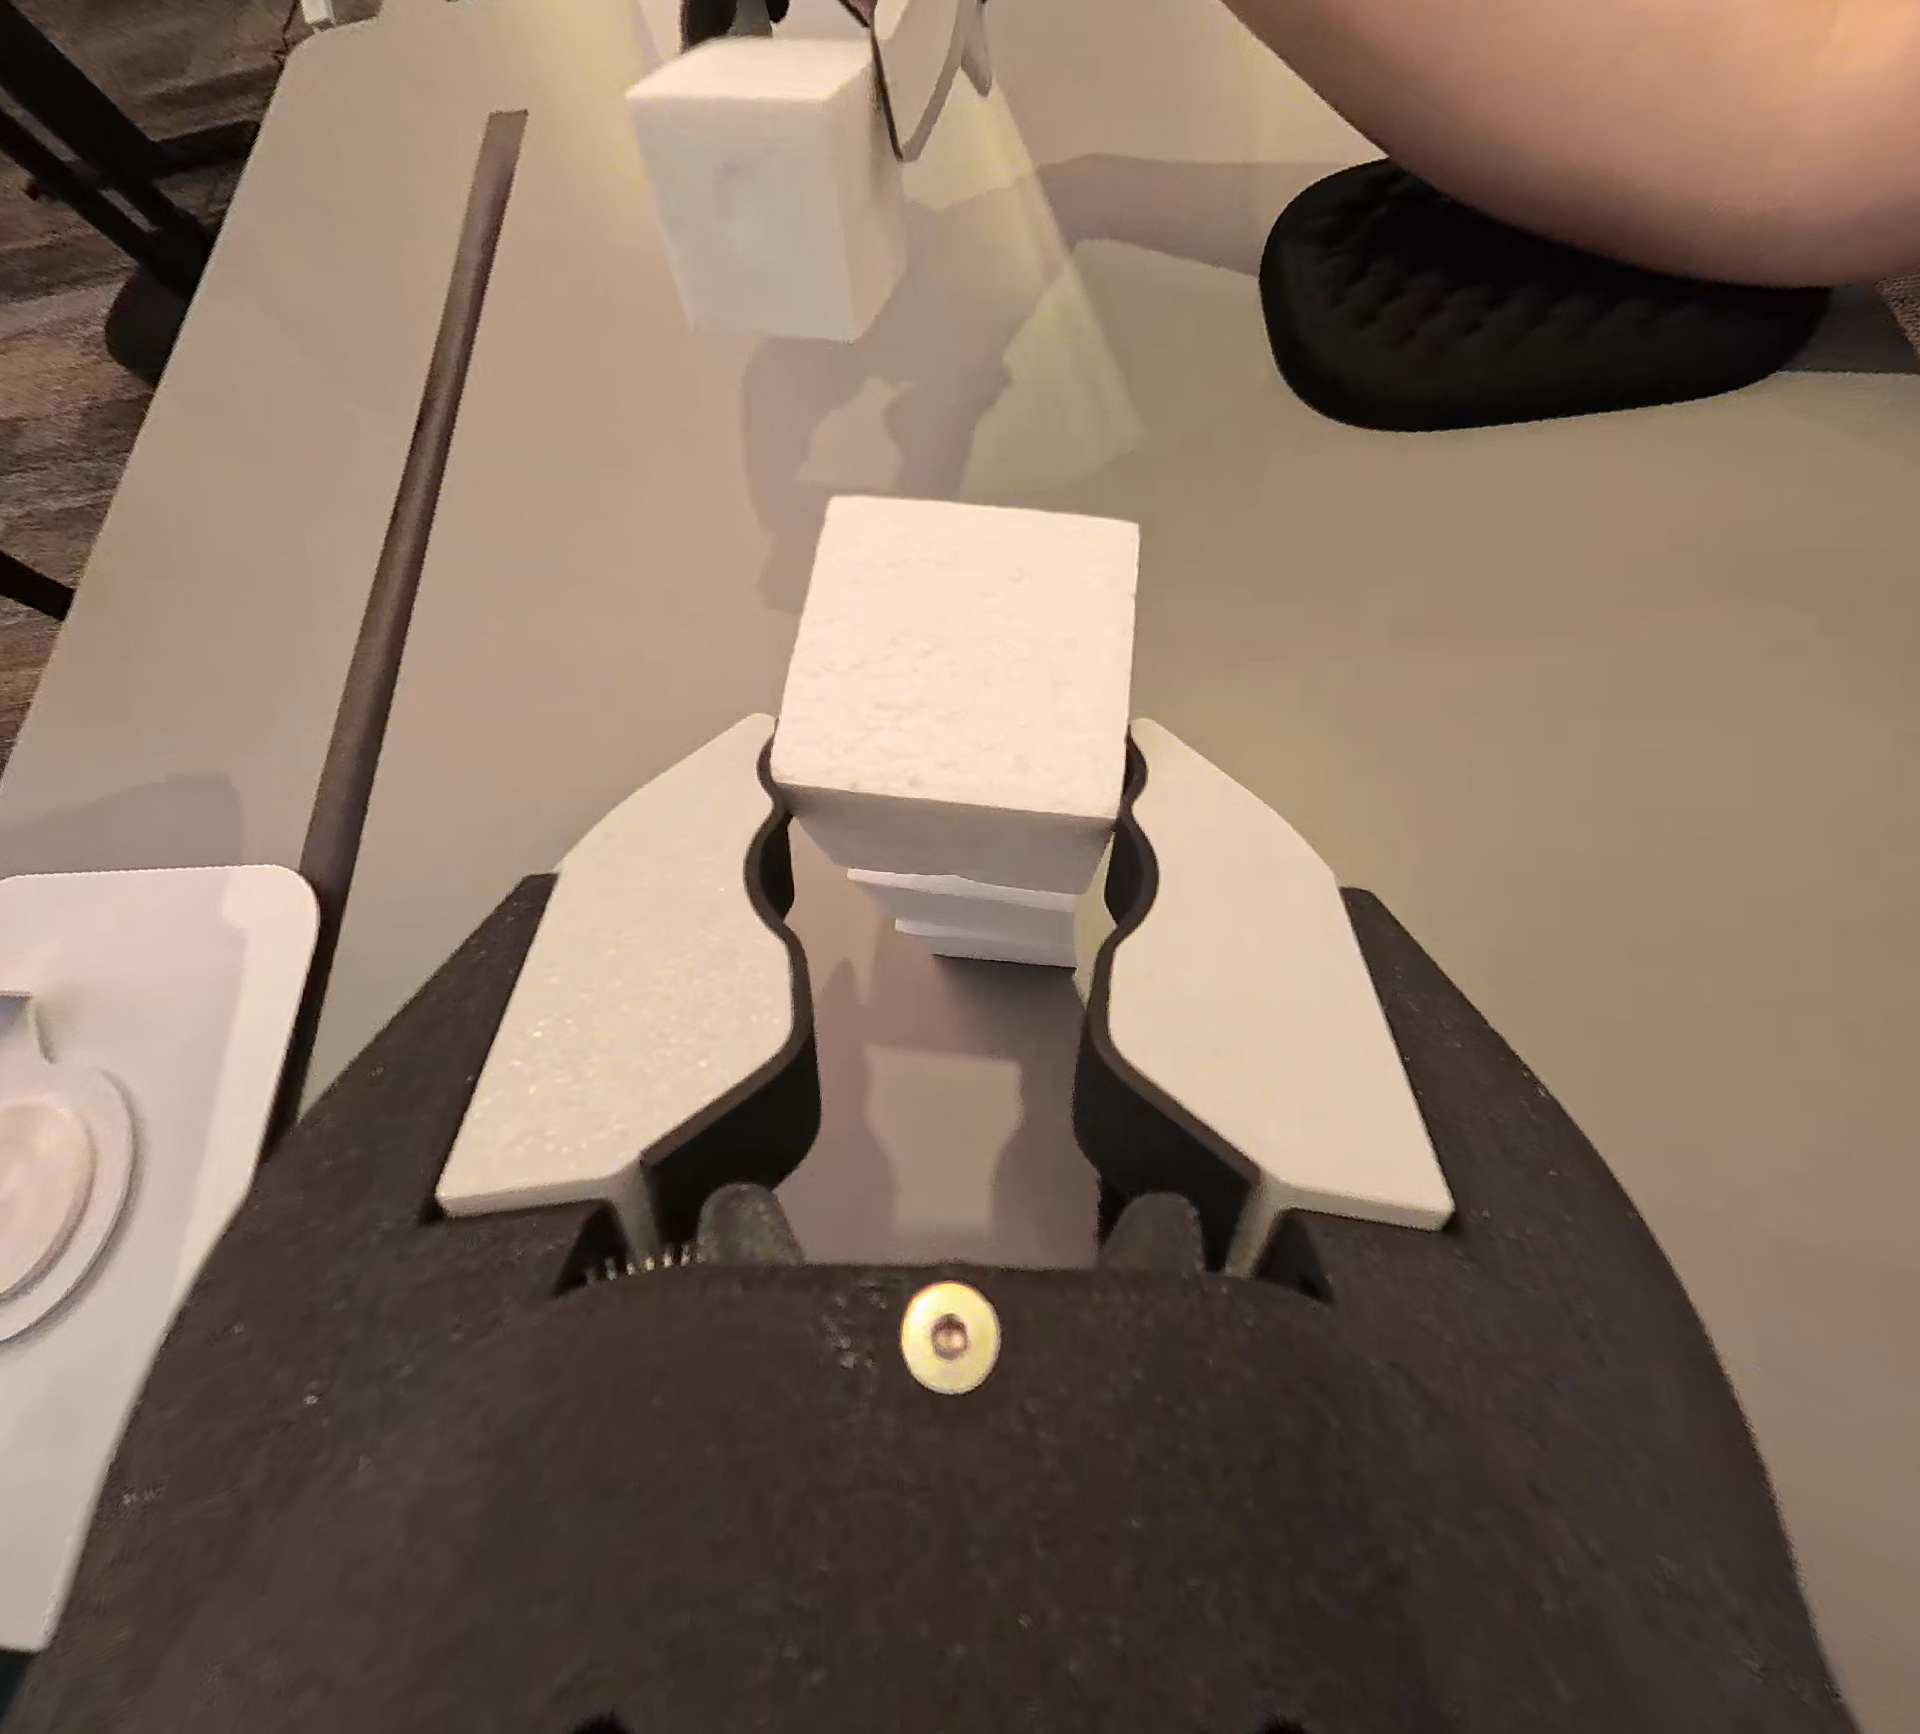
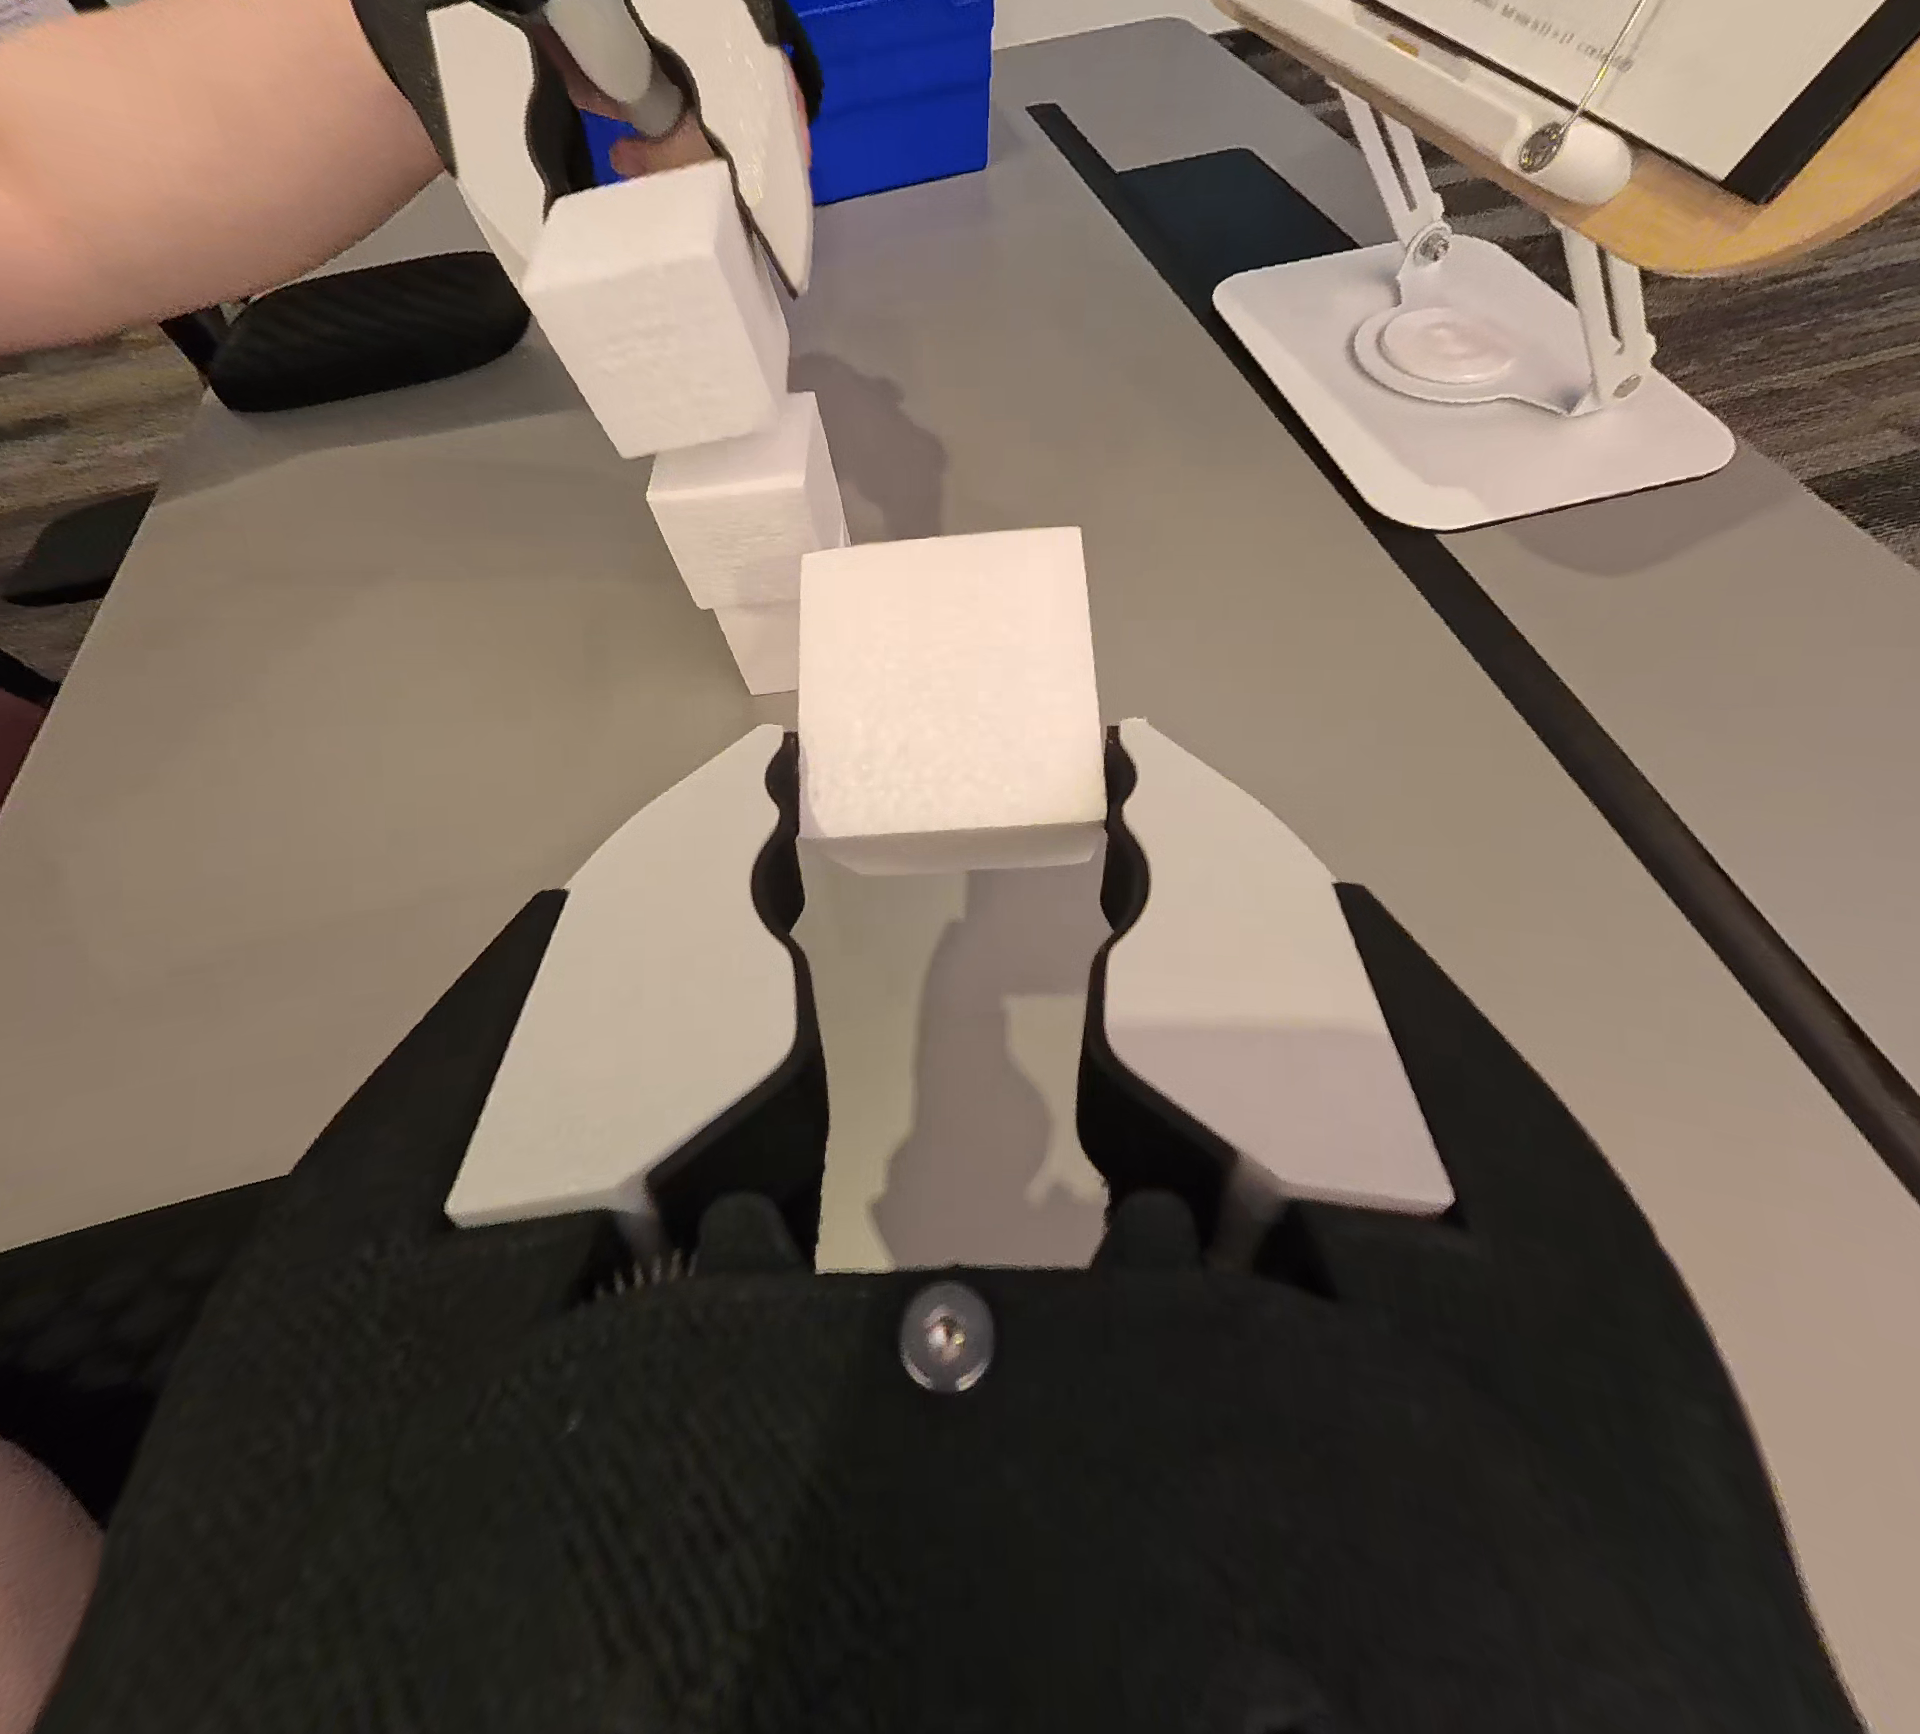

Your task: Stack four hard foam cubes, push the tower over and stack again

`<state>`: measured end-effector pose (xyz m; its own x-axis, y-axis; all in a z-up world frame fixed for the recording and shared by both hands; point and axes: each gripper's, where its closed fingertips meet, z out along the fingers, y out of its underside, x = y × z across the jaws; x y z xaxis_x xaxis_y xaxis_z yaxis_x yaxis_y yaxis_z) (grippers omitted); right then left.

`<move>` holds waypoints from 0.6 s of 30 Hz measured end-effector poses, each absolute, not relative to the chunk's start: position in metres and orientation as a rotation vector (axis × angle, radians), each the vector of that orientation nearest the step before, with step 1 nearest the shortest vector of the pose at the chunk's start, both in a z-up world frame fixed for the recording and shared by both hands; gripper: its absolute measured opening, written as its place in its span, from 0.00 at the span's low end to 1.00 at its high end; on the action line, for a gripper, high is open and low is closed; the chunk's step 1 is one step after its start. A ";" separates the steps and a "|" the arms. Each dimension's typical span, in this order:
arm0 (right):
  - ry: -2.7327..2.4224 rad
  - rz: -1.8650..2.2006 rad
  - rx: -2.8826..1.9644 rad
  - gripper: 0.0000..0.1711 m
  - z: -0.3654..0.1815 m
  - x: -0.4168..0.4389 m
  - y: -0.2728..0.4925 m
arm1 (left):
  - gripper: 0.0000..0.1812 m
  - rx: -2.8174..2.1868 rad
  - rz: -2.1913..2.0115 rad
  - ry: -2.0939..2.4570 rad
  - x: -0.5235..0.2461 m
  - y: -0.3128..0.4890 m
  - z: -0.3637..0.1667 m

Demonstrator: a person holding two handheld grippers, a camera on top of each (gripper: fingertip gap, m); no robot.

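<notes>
While the left claw [image 1: 951, 785] is clamped on a white hard foam cube [image 1: 956, 676], that cube sits at the top of a short tower: two more white cubes [image 2: 748, 531] stand directly below it on the grey worktop [image 1: 1455, 749]. In the right wrist view the held cube appears tilted and offset from the cube under it, so it does not seem seated yet. The right claw [image 2: 948, 775] is clamped on a fourth white foam cube [image 2: 945, 687], held in the air just short of the tower and lower than its top.

To complete this step well, level the left cube until its lower face lies flat on the cube beneath, with edges aligned, before parting the fingers. Release slowly and withdraw straight back, since the light foam probably shifts easily. Keep the right claw clear of the tower until the left claw is away, then raise the fourth cube above the top and lower it squarely.
</notes>
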<state>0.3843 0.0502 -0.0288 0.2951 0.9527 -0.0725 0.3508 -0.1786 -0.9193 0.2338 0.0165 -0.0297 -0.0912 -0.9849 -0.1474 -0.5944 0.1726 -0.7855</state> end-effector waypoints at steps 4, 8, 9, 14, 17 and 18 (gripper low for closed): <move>-1.206 0.861 -1.691 0.33 -0.021 0.383 0.047 | 0.32 -1.527 -0.755 1.822 0.236 0.015 -0.044; -1.214 0.845 -1.616 0.33 0.001 0.377 0.040 | 0.33 -1.506 -0.781 1.804 0.236 0.017 -0.045; -1.216 0.836 -1.592 0.33 0.009 0.375 0.038 | 0.34 -1.503 -0.799 1.793 0.236 0.017 -0.045; -1.183 0.720 -1.574 0.33 0.048 0.350 0.037 | 0.53 -1.556 -0.790 1.722 0.228 0.020 -0.040; -1.163 0.807 -1.602 0.33 0.066 0.315 0.028 | 0.54 -1.558 -0.797 1.657 0.213 0.018 -0.030; -1.171 0.843 -1.623 0.33 0.067 0.302 0.024 | 0.54 -1.551 -0.802 1.629 0.207 0.016 -0.026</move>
<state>0.3025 0.0237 0.0668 0.3092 0.9510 -0.0096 0.3107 -0.1106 -0.9441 0.2075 0.0161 -0.0260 0.0008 -0.9960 -0.0897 -0.5364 0.0753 -0.8406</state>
